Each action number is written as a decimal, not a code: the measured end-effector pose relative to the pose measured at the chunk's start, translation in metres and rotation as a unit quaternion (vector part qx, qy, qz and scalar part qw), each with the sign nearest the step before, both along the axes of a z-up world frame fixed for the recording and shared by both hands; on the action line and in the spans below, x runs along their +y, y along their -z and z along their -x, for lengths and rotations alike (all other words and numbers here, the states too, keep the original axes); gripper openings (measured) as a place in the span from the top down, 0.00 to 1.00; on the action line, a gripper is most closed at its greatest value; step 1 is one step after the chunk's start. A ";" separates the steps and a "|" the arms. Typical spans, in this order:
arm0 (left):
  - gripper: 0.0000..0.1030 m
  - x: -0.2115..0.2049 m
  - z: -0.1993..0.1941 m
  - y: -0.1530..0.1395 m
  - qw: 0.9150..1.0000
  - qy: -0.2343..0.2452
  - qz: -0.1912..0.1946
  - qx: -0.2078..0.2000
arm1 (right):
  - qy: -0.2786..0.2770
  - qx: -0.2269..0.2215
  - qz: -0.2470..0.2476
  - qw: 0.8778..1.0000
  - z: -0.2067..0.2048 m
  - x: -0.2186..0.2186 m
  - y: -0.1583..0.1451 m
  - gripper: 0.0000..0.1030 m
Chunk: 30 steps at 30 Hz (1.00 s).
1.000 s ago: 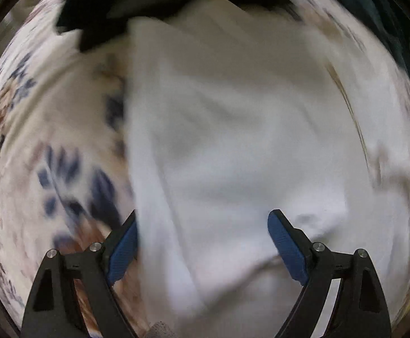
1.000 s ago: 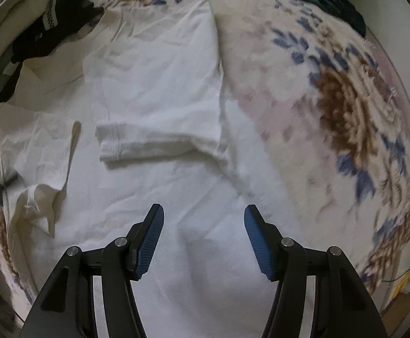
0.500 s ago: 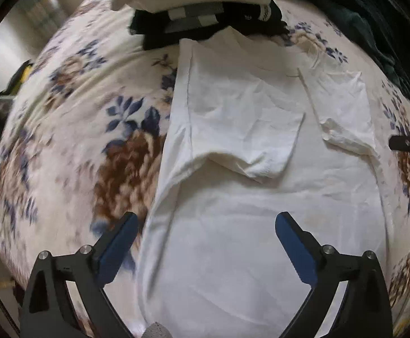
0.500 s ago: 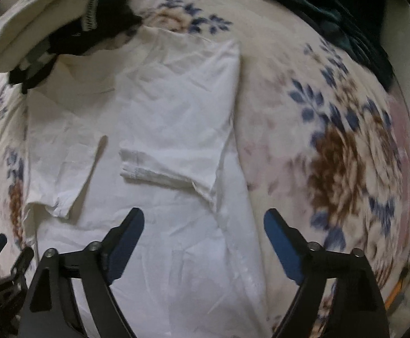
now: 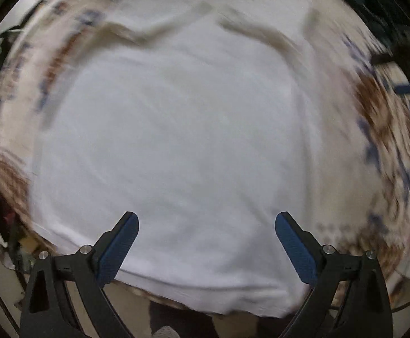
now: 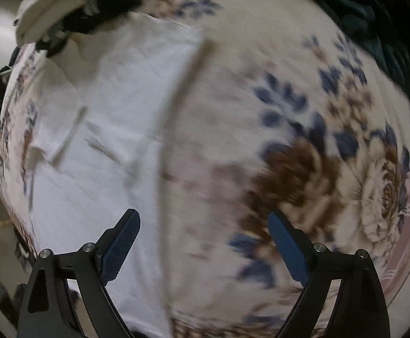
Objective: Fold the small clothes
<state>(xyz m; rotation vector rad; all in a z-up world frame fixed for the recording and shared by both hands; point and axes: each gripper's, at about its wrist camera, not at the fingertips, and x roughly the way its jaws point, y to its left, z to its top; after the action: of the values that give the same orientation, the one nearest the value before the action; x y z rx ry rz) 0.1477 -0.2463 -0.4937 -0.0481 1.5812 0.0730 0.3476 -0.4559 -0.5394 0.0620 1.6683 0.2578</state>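
Note:
A white T-shirt [image 5: 182, 129] lies flat on a floral blanket, both sleeves folded inward. In the blurred left wrist view it fills the middle, its bottom hem near the blanket's front edge. My left gripper [image 5: 206, 226] is open and empty above the shirt's lower part. In the right wrist view the shirt [image 6: 106, 129] lies at the left. My right gripper [image 6: 204, 225] is open and empty, straddling the shirt's right edge low down. The right gripper also shows at the right edge of the left wrist view [image 5: 407, 84].
The floral blanket [image 6: 303, 155] covers the bed. A stack of folded clothes, cream and black [image 6: 64, 5], sits beyond the shirt's collar. Dark green fabric [image 6: 374, 28] lies at the far right. The floor shows past the blanket's left and front edges.
Both grippers have moved down toward the shirt's hem end; the right one shifted right to the shirt's edge. Both stay open and empty. The views are now motion-blurred.

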 end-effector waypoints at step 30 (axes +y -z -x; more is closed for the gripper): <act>0.99 0.004 0.047 0.002 0.988 -0.048 0.116 -0.094 | 0.046 0.031 -0.188 0.981 -0.177 0.032 0.049 0.95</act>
<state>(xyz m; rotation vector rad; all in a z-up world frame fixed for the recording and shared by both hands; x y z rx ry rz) 0.1006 -0.2418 -0.4953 -0.3053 1.3922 -0.0412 0.5242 -0.4237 -0.5885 0.4333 1.6555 0.5031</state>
